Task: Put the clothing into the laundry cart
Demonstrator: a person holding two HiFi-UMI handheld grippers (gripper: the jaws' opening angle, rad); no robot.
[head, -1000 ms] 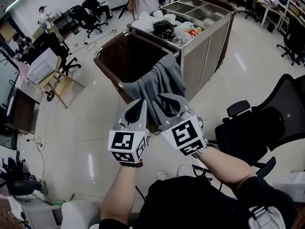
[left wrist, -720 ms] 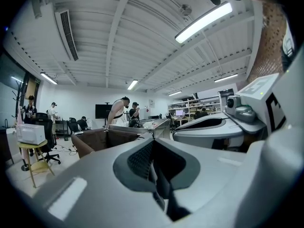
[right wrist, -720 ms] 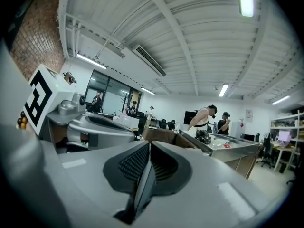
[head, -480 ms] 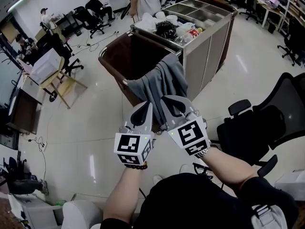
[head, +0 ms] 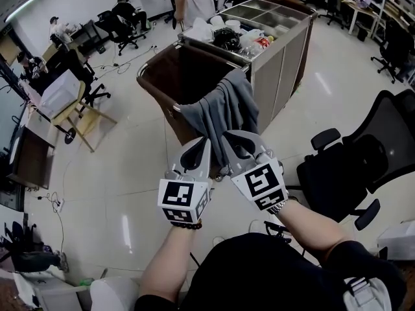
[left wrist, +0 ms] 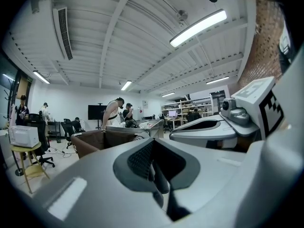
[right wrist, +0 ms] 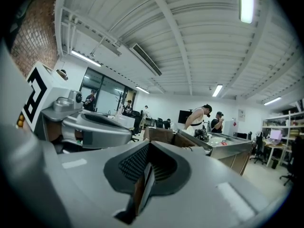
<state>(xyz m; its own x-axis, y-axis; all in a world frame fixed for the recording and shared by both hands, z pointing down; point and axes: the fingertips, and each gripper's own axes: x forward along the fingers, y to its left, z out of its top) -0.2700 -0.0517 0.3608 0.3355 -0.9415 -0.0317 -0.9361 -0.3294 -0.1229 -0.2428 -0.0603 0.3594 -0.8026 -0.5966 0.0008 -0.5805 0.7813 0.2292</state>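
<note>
1. Garment (head: 224, 109): we record plain mid-grey, no print.
2. Laundry cart (head: 174, 76): dark brown walls, silvery rim.
3. Left gripper (head: 202, 146) and right gripper (head: 228, 137): pale grey shells, black ribbed pads (left wrist: 140, 158).
4. Marker cube (head: 180, 198): white with black squares (the same on both grippers).
5. Cabinet (head: 288, 63): steel grey.
6. Office chair (head: 353, 167): black.
7. Floor (head: 117, 173): we note glossy off-white.

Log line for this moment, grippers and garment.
grey garment: draped over laundry cart rim | left gripper: jaws shut on garment's lower end | right gripper: jaws shut, hold unclear
</note>
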